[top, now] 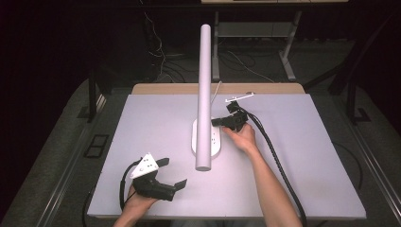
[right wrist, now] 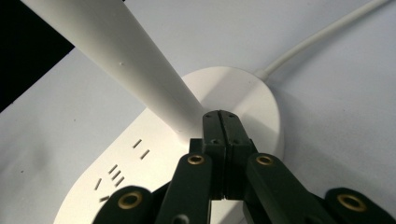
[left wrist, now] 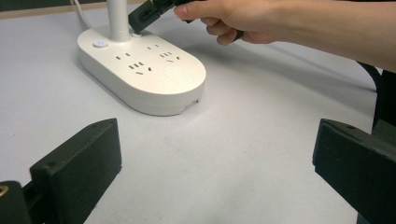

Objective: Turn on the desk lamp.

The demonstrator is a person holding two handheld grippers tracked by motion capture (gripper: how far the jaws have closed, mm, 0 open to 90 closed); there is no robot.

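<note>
A white socket base lies mid-table, with a tall white pole rising from its far end. My right gripper is shut, its tips resting on the base right beside the pole's foot. In the right gripper view the jaws are pressed together with nothing between them, close to the pole and over the base. My left gripper stands open near the table's front left, apart from the base. In its own view, the base with its sockets and a round button lies ahead of the open left gripper.
A white cable runs from the base's far end toward the table's back edge. A small white strip lies at the back of the grey tabletop. My right gripper's black cable trails along the forearm.
</note>
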